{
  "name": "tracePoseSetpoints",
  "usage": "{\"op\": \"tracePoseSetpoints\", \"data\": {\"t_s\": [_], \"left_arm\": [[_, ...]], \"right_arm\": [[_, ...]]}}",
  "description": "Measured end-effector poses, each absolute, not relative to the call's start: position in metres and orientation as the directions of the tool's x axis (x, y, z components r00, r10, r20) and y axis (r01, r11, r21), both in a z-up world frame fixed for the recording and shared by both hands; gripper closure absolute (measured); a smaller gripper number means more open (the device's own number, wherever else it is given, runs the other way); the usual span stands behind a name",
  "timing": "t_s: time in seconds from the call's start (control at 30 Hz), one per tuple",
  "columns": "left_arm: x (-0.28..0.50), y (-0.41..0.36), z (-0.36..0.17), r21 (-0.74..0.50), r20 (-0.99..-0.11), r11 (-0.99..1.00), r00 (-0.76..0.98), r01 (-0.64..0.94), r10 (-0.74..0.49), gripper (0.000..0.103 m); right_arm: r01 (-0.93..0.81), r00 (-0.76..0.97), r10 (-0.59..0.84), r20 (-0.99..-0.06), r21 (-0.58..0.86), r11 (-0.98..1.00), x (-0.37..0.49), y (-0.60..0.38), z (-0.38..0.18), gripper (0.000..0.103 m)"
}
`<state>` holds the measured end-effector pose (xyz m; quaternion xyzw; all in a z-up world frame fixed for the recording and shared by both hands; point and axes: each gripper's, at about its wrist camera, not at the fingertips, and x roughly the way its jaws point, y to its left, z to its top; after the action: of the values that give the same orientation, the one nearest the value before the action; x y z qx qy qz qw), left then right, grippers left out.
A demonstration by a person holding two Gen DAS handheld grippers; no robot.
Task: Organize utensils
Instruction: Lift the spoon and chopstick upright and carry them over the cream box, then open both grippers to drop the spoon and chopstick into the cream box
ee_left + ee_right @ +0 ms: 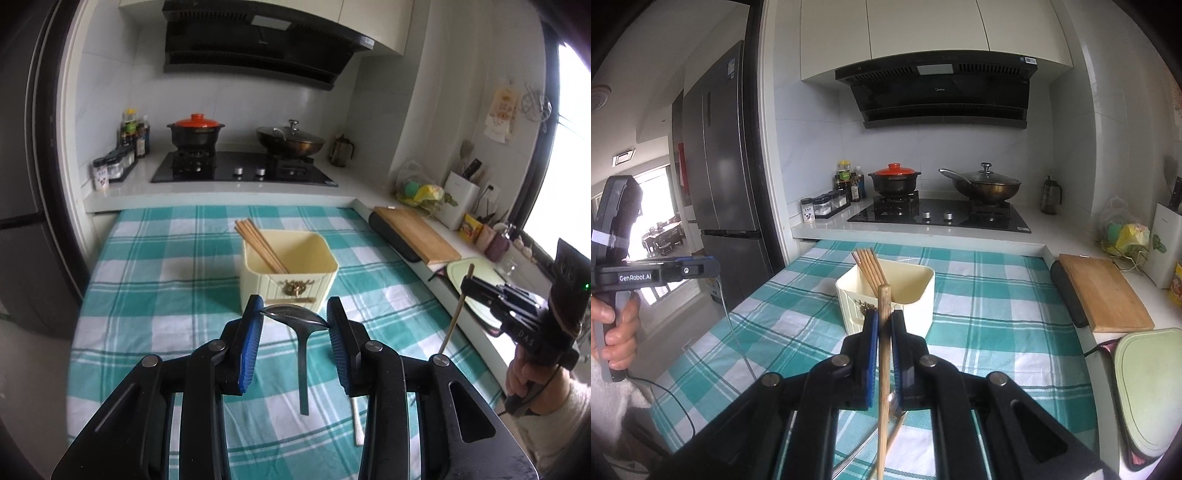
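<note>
My left gripper [295,306] is shut on the bowl of a metal spoon [302,354], whose handle hangs down over the checked cloth. Just beyond it stands a cream bin [288,280] with several wooden chopsticks [258,243] leaning in its left corner. My right gripper [884,315] is shut on one wooden chopstick [884,295], held nearly upright in front of the cream bin [905,306]. In the left wrist view the right gripper [467,282] is off to the right with that chopstick [454,317]. The left gripper [716,271] shows at the far left of the right wrist view.
More utensils [895,406] lie on the cloth under my right gripper, and a pale one [356,424] is by the left. A wooden cutting board [1104,291] and a green board [1148,387] sit on the right counter. A stove [240,170] with pots is behind, a fridge [720,166] to the left.
</note>
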<state>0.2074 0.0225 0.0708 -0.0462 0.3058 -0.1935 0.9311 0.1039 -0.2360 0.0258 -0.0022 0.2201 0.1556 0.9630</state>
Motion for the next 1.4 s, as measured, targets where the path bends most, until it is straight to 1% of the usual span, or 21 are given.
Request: {"op": "tracePoseSetpoints", "data": {"t_s": [0.13, 0.27, 0.4, 0.57, 0.63, 0.7, 0.8, 0.9, 1.0, 1.1, 1.2, 1.23, 1.27, 1.3, 1.33, 1.37, 1.4], "left_arm": [[0.232, 0.02, 0.099, -0.197, -0.509, 0.925, 0.773, 0.324, -0.379, 0.068], [0.265, 0.014, 0.125, -0.195, -0.47, 0.93, 0.803, 0.31, -0.366, 0.068], [0.307, 0.006, 0.143, -0.202, -0.435, 0.942, 0.837, 0.268, -0.332, 0.068], [0.357, -0.006, 0.135, -0.201, -0.421, 0.958, 0.865, 0.204, -0.273, 0.068], [0.376, -0.011, 0.122, -0.201, -0.439, 0.962, 0.86, 0.186, -0.258, 0.068], [0.395, -0.013, 0.104, -0.209, -0.476, 0.963, 0.843, 0.17, -0.252, 0.068], [0.42, -0.016, 0.073, -0.204, -0.543, 0.967, 0.805, 0.152, -0.241, 0.068], [0.442, -0.02, 0.042, -0.198, -0.617, 0.97, 0.751, 0.139, -0.233, 0.068], [0.46, -0.024, 0.012, -0.197, -0.691, 0.972, 0.686, 0.128, -0.23, 0.068], [0.467, -0.029, -0.01, -0.186, -0.733, 0.975, 0.643, 0.122, -0.22, 0.068], [0.472, -0.035, -0.025, -0.156, -0.765, 0.98, 0.612, 0.124, -0.2, 0.067], [0.473, -0.037, -0.027, -0.149, -0.772, 0.981, 0.605, 0.123, -0.193, 0.066], [0.471, -0.036, -0.027, -0.143, -0.774, 0.983, 0.605, 0.12, -0.186, 0.065], [0.467, -0.034, -0.025, -0.137, -0.769, 0.984, 0.614, 0.114, -0.178, 0.065], [0.461, -0.031, -0.022, -0.133, -0.764, 0.984, 0.621, 0.116, -0.177, 0.061], [0.451, -0.027, -0.018, -0.13, -0.758, 0.984, 0.627, 0.125, -0.179, 0.057], [0.439, -0.023, -0.013, -0.121, -0.752, 0.983, 0.634, 0.136, -0.18, 0.055]], "right_arm": [[-0.318, 0.87, 0.304, -0.387, 0.03, 0.948, 0.124, -0.231, 0.046, 0.096], [-0.332, 0.886, 0.322, -0.334, 0.027, 0.943, 0.152, -0.226, 0.072, 0.096], [-0.325, 0.911, 0.325, -0.255, 0.041, 0.945, 0.191, -0.224, 0.098, 0.096], [-0.284, 0.948, 0.295, -0.12, 0.101, 0.953, 0.237, -0.229, 0.115, 0.096], [-0.264, 0.957, 0.274, -0.092, 0.106, 0.959, 0.256, -0.23, 0.109, 0.096], [-0.256, 0.957, 0.267, -0.111, 0.104, 0.961, 0.279, -0.228, 0.096, 0.096], [-0.283, 0.938, 0.296, -0.183, 0.097, 0.954, 0.311, -0.224, 0.071, 0.096], [-0.305, 0.895, 0.316, -0.314, 0.087, 0.949, 0.344, -0.218, 0.041, 0.096], [-0.292, 0.835, 0.292, -0.466, 0.074, 0.954, 0.374, -0.211, 0.012, 0.096], [-0.272, 0.789, 0.266, -0.554, 0.074, 0.96, 0.389, -0.209, -0.009, 0.096], [-0.249, 0.772, 0.255, -0.583, 0.092, 0.964, 0.393, -0.211, -0.022, 0.095], [-0.238, 0.773, 0.252, -0.582, 0.101, 0.966, 0.393, -0.212, -0.022, 0.093], [-0.231, 0.777, 0.253, -0.577, 0.113, 0.966, 0.392, -0.214, -0.021, 0.083], [-0.227, 0.784, 0.259, -0.564, 0.128, 0.965, 0.387, -0.217, -0.017, 0.077], [-0.224, 0.791, 0.264, -0.552, 0.14, 0.964, 0.382, -0.219, -0.013, 0.067], [-0.22, 0.798, 0.263, -0.542, 0.144, 0.965, 0.373, -0.222, -0.008, 0.066], [-0.218, 0.802, 0.259, -0.539, 0.14, 0.966, 0.363, -0.224, -0.002, 0.066]]}}
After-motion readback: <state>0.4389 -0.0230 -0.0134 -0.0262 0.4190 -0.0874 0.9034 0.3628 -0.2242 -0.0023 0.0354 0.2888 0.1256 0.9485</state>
